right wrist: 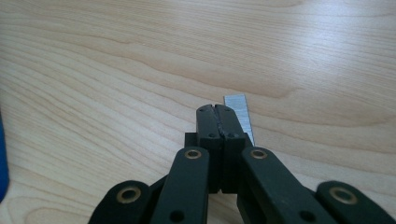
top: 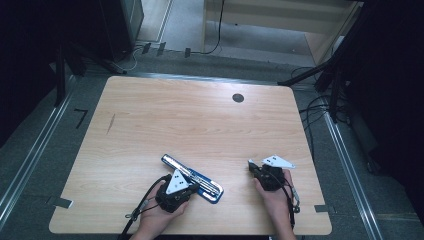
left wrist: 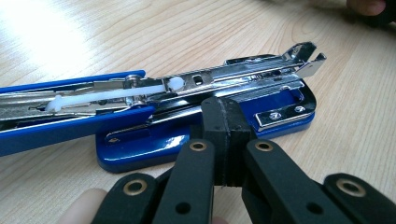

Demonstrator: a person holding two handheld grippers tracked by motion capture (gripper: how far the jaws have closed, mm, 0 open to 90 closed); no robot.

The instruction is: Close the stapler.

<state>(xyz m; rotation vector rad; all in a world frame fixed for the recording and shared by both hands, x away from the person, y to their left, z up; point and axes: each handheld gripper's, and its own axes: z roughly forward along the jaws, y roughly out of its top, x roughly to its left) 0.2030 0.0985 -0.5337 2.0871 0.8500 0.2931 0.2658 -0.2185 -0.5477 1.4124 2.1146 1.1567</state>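
A blue stapler (top: pixel 206 187) lies swung open on the wooden table (top: pixel 200 120), near the front edge. Its blue base (left wrist: pixel 285 100) carries the bare metal magazine (left wrist: pixel 243 74) with a white pusher (left wrist: pixel 107 95), and the blue cover (left wrist: pixel 65 128) stretches away to the left. My left gripper (left wrist: pixel 223 111) is shut, its tips against the side of the base; from above, the left gripper (top: pixel 191 187) sits at the stapler's near end. My right gripper (right wrist: pixel 216 112) is shut, with a short strip of staples (right wrist: pixel 240 109) lying on the wood just beside its right jaw. From above, the right gripper (top: pixel 253 168) is to the stapler's right.
A round dark hole (top: pixel 238 98) sits at the table's far right and a dark streak (top: pixel 111 123) at its left. Cables (top: pixel 312 112) trail on the floor past the right edge. Bare wood spreads beyond both grippers.
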